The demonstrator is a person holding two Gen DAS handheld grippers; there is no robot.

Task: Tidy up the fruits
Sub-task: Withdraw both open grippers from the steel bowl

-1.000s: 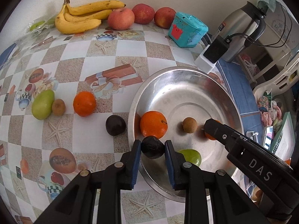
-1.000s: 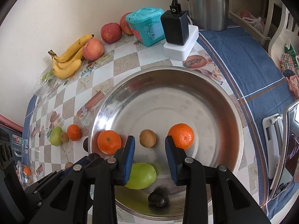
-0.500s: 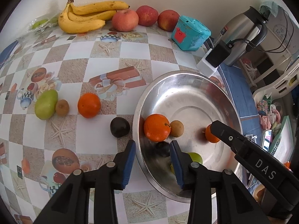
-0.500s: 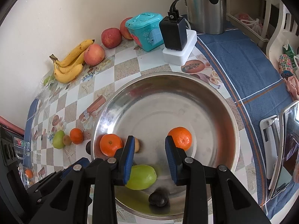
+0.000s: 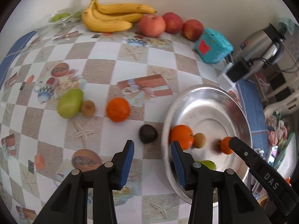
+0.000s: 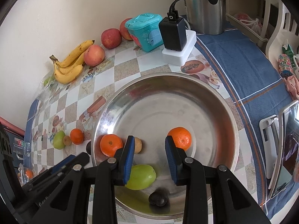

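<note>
The left gripper [image 5: 152, 150] hangs over the edge of the wide, shallow steel bowl [image 5: 241, 115], its blue-padded jaws opening with nothing between them, only the checked desk [image 5: 130, 61] cloth and the bowl's rim below. Just ahead of it on the cloth lies a dark, wrinkled purple fruit [image 5: 148, 136], touching nothing, right beside the bowl's outer wall. Further out on the desk sit a round orange tangerine [image 5: 117, 109], a small brown kiwi-like fruit [image 5: 87, 108] and a green mango-shaped fruit [image 5: 70, 103], the brown one pressed up against the green one.

Over in the bowl, the right gripper [image 6: 149, 153] hovers with its jaws parted a modest way and empty. From its view, an orange tangerine [image 6: 111, 145] lies at the left inside wall with a small tan round fruit [image 6: 138, 145] touching it, half hidden behind the left pad. Another orange tangerine [image 6: 180, 139] sits just past the right pad. Nearer the camera, a smooth green fruit [image 6: 143, 176] rests on the bowl's floor, and a dark, almost black wrinkled fruit [image 6: 158, 198] lies close by at the near wall.

Along the wall at the back, a bunch of yellow bananas [image 5: 112, 17] and three red-pink apples [image 5: 152, 26] line up beside a teal plastic box [image 5: 213, 47].
</note>
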